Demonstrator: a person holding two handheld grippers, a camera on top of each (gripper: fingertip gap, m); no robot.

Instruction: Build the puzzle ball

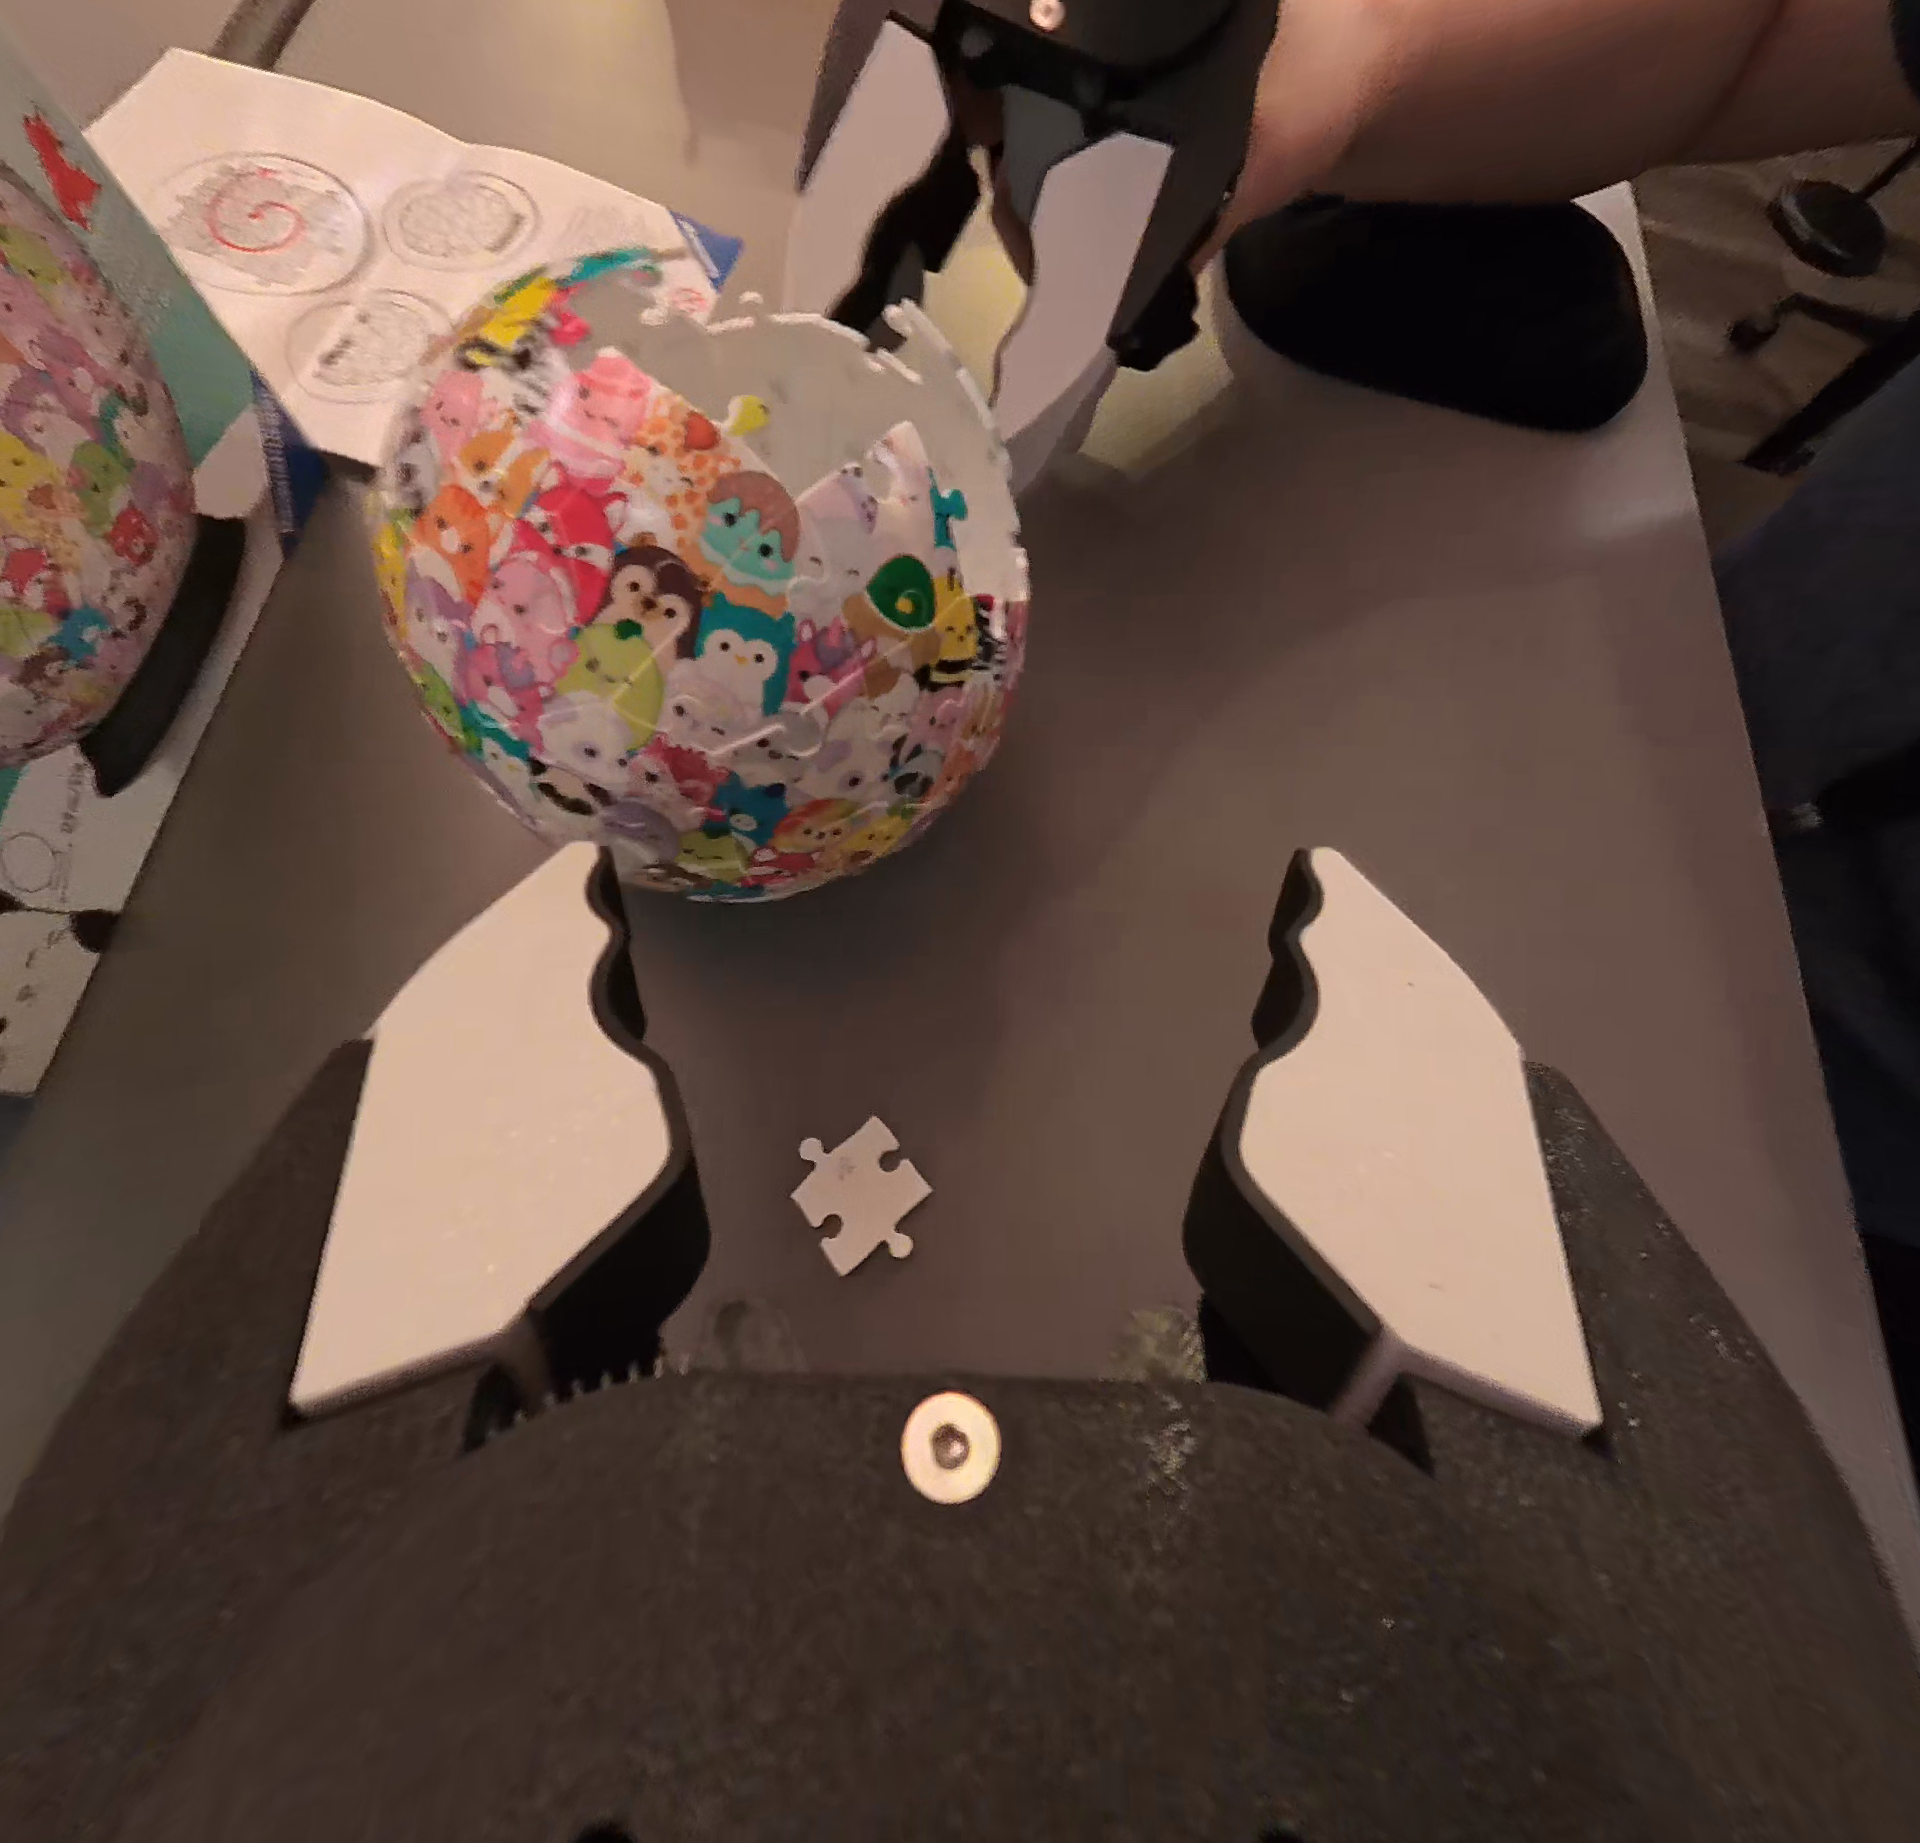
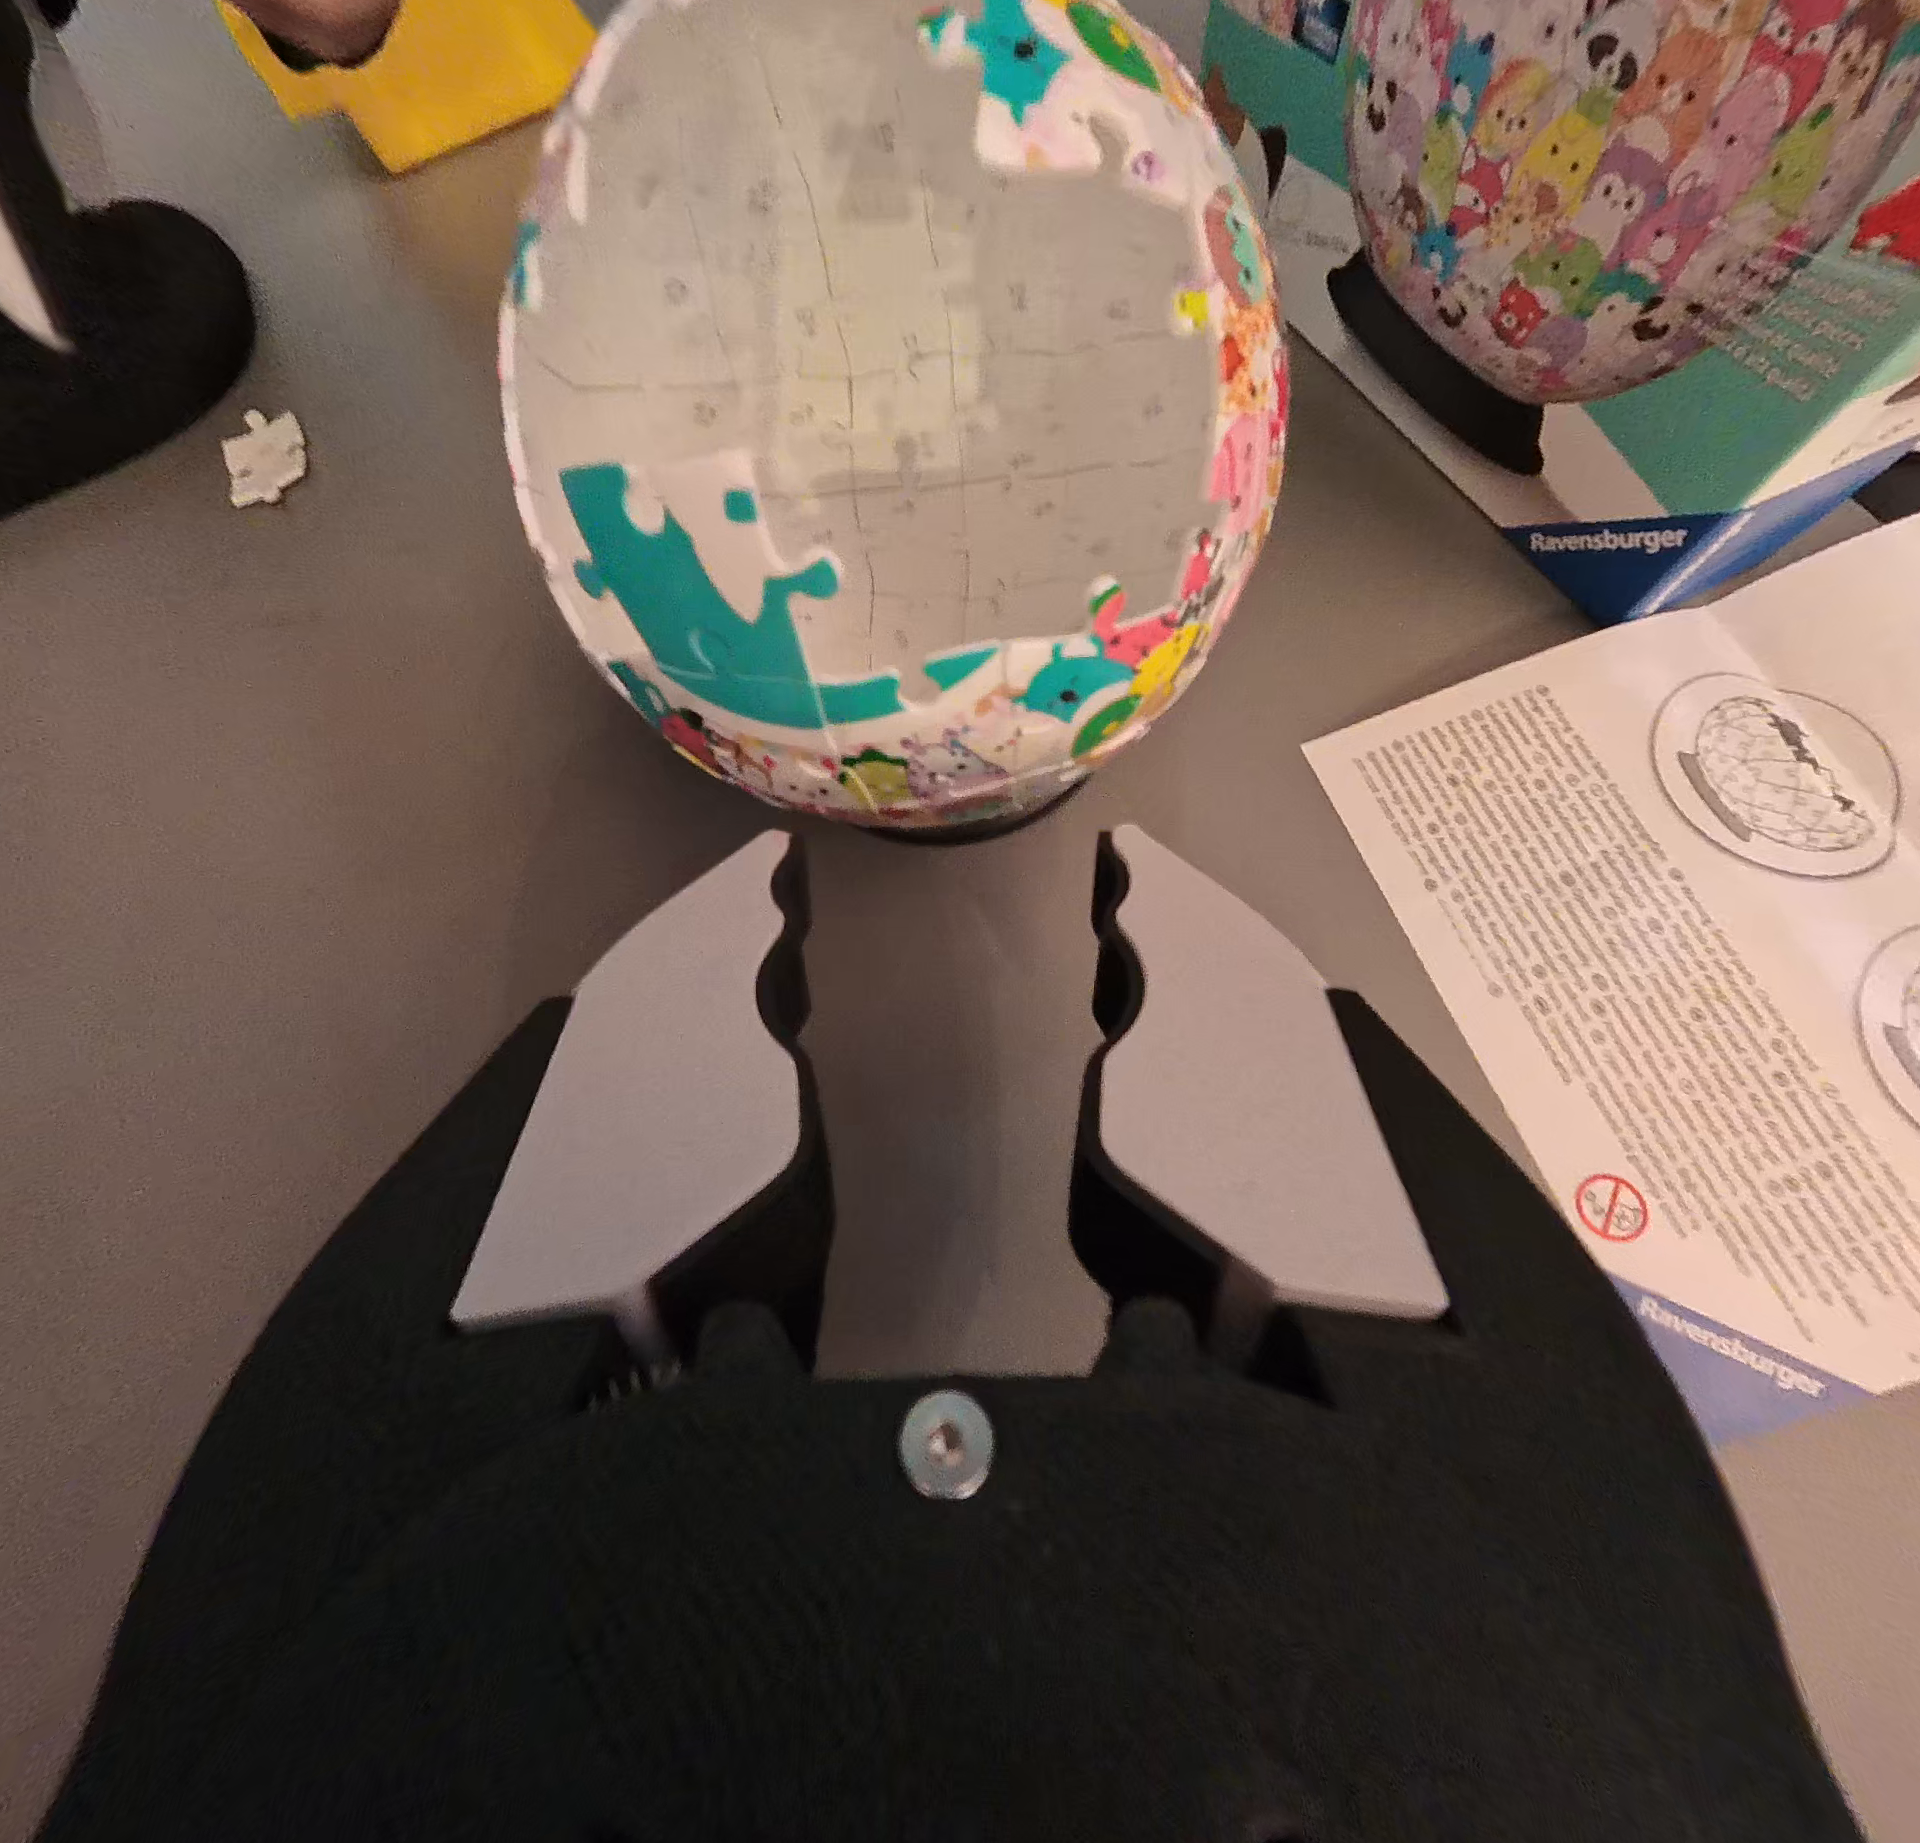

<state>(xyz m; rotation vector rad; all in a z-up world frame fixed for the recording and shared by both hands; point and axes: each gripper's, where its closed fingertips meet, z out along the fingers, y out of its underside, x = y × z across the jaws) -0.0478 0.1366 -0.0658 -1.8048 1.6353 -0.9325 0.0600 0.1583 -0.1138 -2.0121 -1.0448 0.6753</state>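
The partly built puzzle ball [image 2: 894,380] stands on a dark base on the grey desk [image 1: 1351,754], its open side showing the pale inner faces of the pieces. The left hand-held gripper [image 1: 951,879] hangs wide open and empty over a loose puzzle piece [image 1: 860,1193] lying face down. The right hand-held gripper [image 2: 945,858] is partly open, empty, just before the ball. An instruction sheet [image 2: 1662,962] and the puzzle box [image 2: 1662,235] lie beside.

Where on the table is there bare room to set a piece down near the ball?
Free: the grey table right of the puzzle ball, up to the black pad; also around the loose piece. Crowded: the ball's left, with the instruction sheet and box.
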